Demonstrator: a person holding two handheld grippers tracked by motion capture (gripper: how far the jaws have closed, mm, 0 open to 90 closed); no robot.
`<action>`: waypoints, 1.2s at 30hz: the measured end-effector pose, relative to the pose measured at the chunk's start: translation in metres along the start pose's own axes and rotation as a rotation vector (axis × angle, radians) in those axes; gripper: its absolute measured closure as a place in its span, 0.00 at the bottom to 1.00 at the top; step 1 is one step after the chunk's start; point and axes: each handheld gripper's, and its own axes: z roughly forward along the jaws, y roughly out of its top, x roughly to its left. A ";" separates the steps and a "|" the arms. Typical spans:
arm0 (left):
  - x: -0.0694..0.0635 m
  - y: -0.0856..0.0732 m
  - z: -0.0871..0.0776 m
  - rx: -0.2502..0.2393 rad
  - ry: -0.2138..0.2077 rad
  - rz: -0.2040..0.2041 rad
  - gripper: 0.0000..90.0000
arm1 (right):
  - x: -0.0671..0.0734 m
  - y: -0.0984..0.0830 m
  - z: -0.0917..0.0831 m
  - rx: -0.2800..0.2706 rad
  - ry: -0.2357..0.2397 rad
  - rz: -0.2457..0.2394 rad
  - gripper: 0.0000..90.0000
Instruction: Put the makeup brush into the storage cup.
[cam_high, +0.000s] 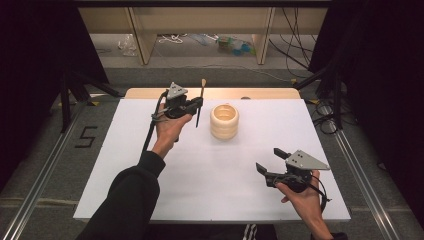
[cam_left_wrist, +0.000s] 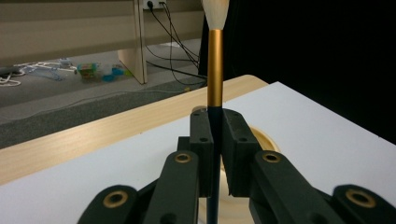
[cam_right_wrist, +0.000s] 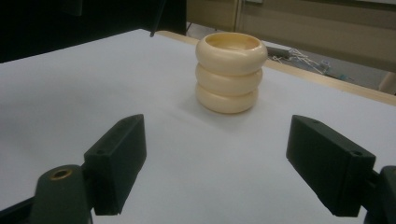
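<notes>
Left gripper (cam_high: 199, 103) is hovering over the far-left part of the white rectangular tabletop (cam_high: 210, 185), near its far edge. Its black jaws are pressing together on the dark handle of a slim paintbrush with a gold metal ferrule and pale bristle tip (cam_high: 200, 102). Brush is standing close to upright, bristles up, lower end hanging clear above the tabletop. In the left gripper view the brush (cam_left_wrist: 215, 70) is rising straight out from between the pinching pads.

Cream-coloured ribbed holder shaped like three stacked rings, open at the top (cam_high: 224, 121), is sitting just beside the brush, toward the middle of the far edge; the two are not touching.

Right gripper (cam_high: 269, 161) is resting low near the near-right corner, jaws spread wide with nothing between them, and is pointing toward the holder (cam_right_wrist: 231, 72).
</notes>
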 end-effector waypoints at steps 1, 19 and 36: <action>0.000 0.001 0.001 -0.002 -0.001 0.006 0.93 | 0.001 0.000 0.000 0.006 0.004 0.016 0.23; -0.011 0.011 0.022 -0.049 -0.031 -0.016 0.93 | 0.000 0.000 0.001 -0.021 -0.006 0.000 0.20; -0.018 0.022 0.033 -0.092 -0.047 -0.017 0.93 | 0.001 0.000 0.001 -0.024 -0.001 0.004 0.17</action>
